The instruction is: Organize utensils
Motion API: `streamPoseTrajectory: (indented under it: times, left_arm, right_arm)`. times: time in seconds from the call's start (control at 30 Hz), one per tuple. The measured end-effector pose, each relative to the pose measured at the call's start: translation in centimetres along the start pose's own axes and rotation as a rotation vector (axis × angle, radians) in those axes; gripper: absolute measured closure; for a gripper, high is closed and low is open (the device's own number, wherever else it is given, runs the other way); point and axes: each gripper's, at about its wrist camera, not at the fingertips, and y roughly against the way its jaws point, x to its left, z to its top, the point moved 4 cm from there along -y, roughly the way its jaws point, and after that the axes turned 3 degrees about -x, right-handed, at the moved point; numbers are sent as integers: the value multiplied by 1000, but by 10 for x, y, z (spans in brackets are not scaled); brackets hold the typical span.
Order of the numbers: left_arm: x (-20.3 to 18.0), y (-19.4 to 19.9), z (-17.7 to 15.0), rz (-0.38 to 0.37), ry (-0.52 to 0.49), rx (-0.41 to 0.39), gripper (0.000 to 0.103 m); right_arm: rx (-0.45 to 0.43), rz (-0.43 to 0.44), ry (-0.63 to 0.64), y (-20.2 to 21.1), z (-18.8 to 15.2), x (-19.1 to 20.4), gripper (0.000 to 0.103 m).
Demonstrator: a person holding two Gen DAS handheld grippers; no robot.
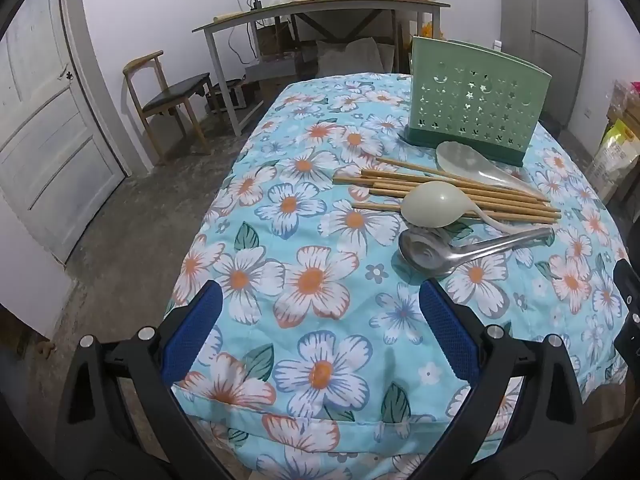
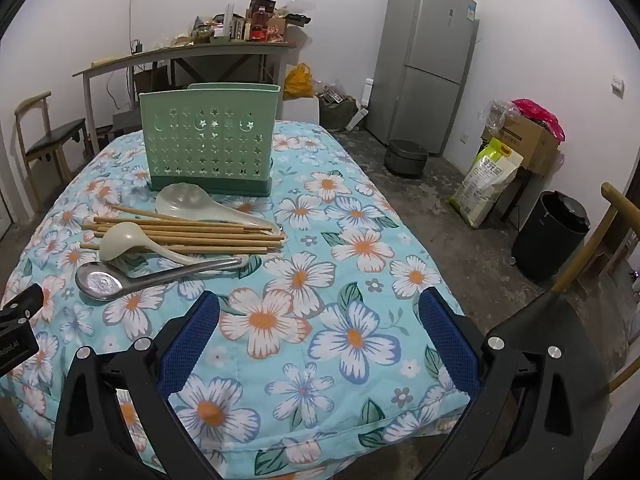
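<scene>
Both my grippers, left and right, hover with fingers spread, empty; mid-frame, the chopsticks probably scatter if I lift the pale ladle lying across them.

— What covers the table?
— A turquoise cloth printed with white, orange-centred flowers and dark green leaves.
— The holder?
— Pale green holder, star and moon cut-outs, on a darker green base.
— The utensils?
— Tan chopsticks, a cream ladle, a translucent whitish rice paddle, a silver spoon.
— The pads?
— Blue, on black frames.
</scene>
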Motion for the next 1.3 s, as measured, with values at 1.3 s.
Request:
streamPoseTrajectory:
  times: [1.3]
  left_arm:
    - [3,-1,-2,8,-1,6,8]
  right_arm:
    - [12,14,-7,0,0,0,6]
